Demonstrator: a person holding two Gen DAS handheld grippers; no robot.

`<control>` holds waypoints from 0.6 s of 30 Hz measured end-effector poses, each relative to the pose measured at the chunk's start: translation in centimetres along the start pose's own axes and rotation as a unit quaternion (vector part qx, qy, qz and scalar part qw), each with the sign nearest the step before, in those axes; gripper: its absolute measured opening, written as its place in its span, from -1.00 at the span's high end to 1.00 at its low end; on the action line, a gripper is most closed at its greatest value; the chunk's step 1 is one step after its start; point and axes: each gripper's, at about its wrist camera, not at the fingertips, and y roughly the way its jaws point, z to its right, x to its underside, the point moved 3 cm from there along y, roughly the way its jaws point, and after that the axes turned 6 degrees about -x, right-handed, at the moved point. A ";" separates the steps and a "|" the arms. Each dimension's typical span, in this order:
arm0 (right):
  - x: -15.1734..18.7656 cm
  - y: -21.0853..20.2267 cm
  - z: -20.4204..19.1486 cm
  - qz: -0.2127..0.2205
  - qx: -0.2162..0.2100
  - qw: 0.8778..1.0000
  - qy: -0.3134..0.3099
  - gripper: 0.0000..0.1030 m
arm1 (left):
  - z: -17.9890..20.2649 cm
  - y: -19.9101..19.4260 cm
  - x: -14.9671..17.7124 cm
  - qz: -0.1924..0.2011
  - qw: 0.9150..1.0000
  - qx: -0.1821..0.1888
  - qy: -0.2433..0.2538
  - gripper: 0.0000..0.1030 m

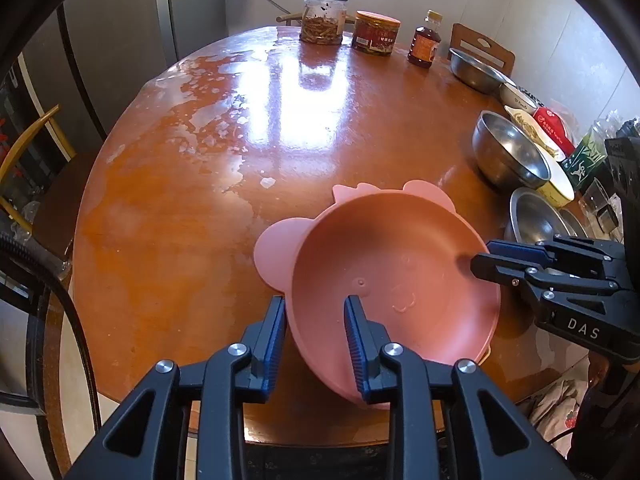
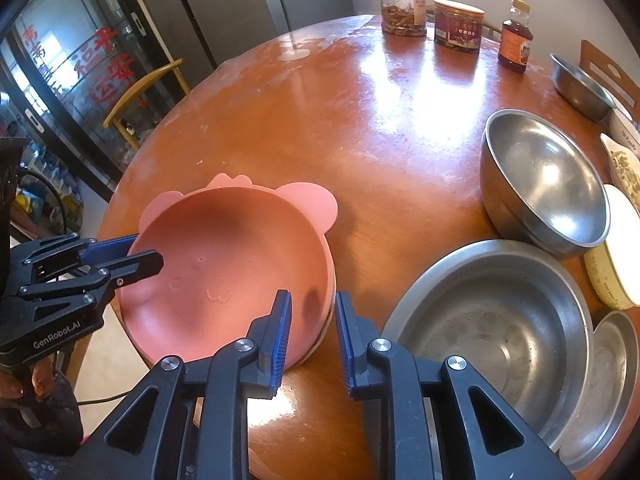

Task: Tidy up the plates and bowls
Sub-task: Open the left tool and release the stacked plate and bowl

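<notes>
A pink pig-shaped plate (image 1: 384, 264) with ears lies at the near edge of the round wooden table (image 1: 224, 168); it also shows in the right wrist view (image 2: 224, 264). My left gripper (image 1: 316, 312) is open with its jaws astride the plate's near-left rim. My right gripper (image 2: 312, 320) is open with its jaws astride the plate's right rim. Each gripper shows in the other's view, the right (image 1: 492, 264) and the left (image 2: 144, 252). Steel bowls (image 2: 544, 184) and a wide steel basin (image 2: 492, 308) stand to the right.
Two jars (image 1: 324, 16) (image 1: 376, 32) and a bottle (image 1: 424, 40) stand at the table's far edge. More steel bowls (image 1: 476, 66), a yellow dish (image 1: 556, 176) and packets crowd the right side. A chair (image 2: 140, 92) and glass doors are at the left.
</notes>
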 end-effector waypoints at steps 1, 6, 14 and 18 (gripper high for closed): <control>0.0 0.0 0.0 0.000 0.000 1.000 0.000 0.52 | 0.0 0.0 0.0 0.001 1.000 0.000 0.000 0.41; 0.0 -0.1 -0.1 0.005 -0.004 1.000 0.001 0.44 | 0.0 0.7 0.3 -0.011 1.000 -0.001 0.001 0.40; 0.3 -0.9 -0.1 0.016 0.000 1.000 0.010 0.38 | -0.2 1.6 0.5 -0.013 1.000 0.002 -0.007 0.34; 0.4 -1.4 0.2 0.024 0.000 1.000 0.018 0.37 | -0.3 2.0 0.5 -0.014 1.000 0.000 -0.011 0.22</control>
